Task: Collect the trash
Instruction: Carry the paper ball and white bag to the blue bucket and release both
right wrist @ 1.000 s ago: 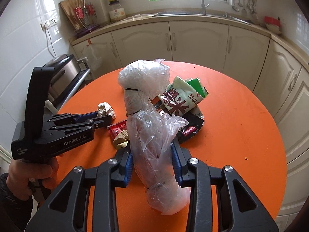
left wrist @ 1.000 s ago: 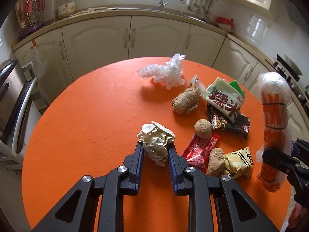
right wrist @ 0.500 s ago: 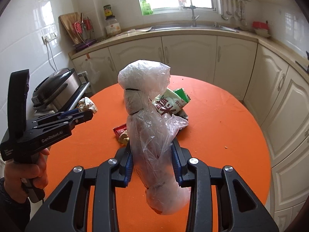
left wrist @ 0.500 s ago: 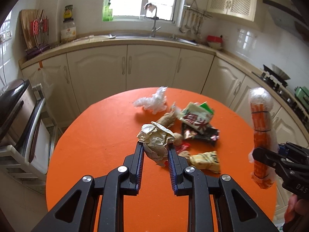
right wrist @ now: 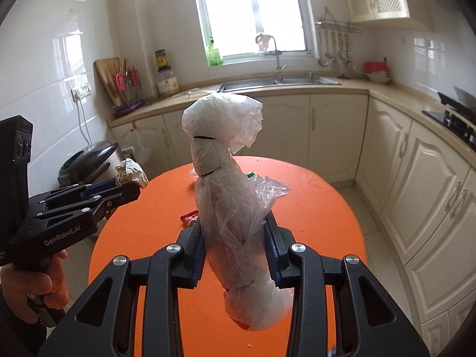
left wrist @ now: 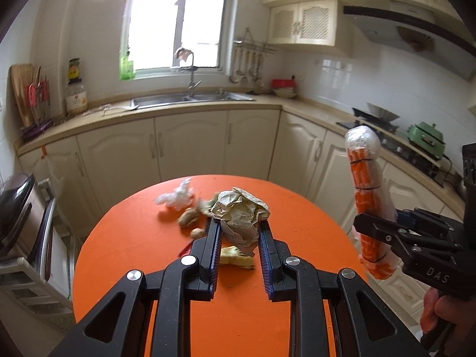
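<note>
My left gripper (left wrist: 239, 227) is shut on a crumpled ball of beige paper (left wrist: 240, 212), held well above the round orange table (left wrist: 142, 238). The same gripper (right wrist: 131, 189) and its paper ball (right wrist: 131, 172) show at the left of the right wrist view. My right gripper (right wrist: 235, 229) is shut on a long roll wrapped in clear plastic (right wrist: 229, 184), standing upright in its jaws. In the left wrist view that plastic-wrapped roll (left wrist: 367, 196) appears orange, at the right, in the right gripper (left wrist: 374, 227). More trash lies on the table: a white plastic wad (left wrist: 177, 196), brown lumps (left wrist: 187, 217) and wrappers (left wrist: 236, 260).
Cream cabinets (left wrist: 190, 145) and a counter with a sink (left wrist: 190, 98) run behind the table. A steel appliance on a rack (left wrist: 17, 208) stands at the left. A stove (left wrist: 416, 145) is at the right. A person's hands (right wrist: 38, 285) hold both gripper handles.
Both grippers have risen and drawn back from the table with their loads still held. The table and the trash left on it now look smaller and farther below.
</note>
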